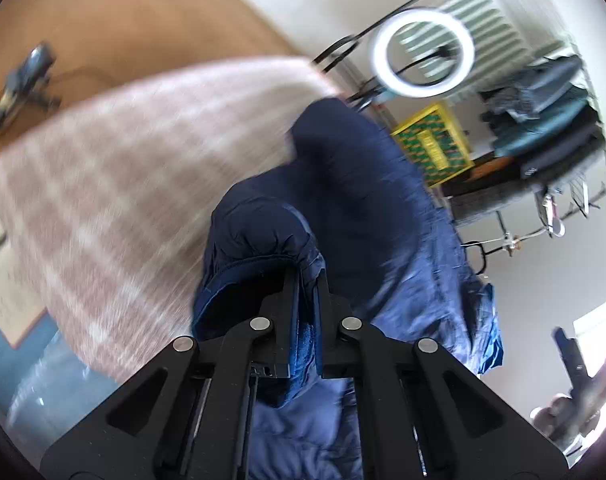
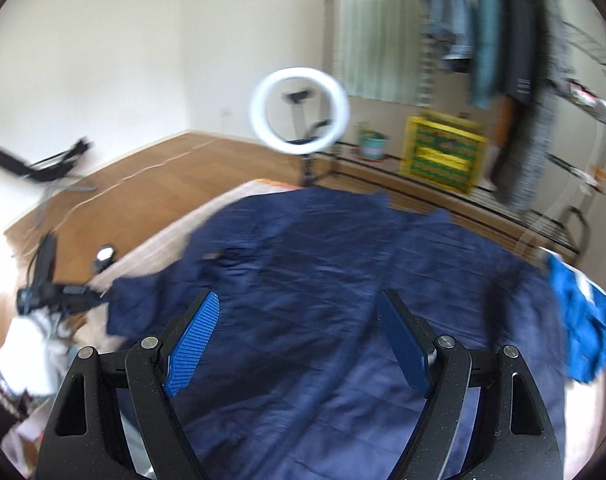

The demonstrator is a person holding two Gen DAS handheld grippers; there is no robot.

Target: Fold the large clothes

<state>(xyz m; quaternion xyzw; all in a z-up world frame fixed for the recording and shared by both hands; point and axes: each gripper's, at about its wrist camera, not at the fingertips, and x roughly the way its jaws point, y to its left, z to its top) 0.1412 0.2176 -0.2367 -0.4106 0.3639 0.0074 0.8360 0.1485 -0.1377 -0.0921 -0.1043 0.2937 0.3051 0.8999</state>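
Two grippers working: left gripper (image 1: 306, 280) clamps a fold of the navy quilted jacket (image 2: 323, 280), right gripper (image 2: 299, 336) hovers above it, jaws spread wide.

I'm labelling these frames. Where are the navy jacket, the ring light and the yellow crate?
navy jacket (image 2: 303, 264): right wrist view, quilted middle panel.
ring light (image 2: 299, 110): right wrist view, glowing rim.
yellow crate (image 2: 443, 154): right wrist view, front face.

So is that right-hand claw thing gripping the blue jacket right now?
No: the right gripper has its fingers spread wide apart above the navy jacket, with nothing pinched between them.
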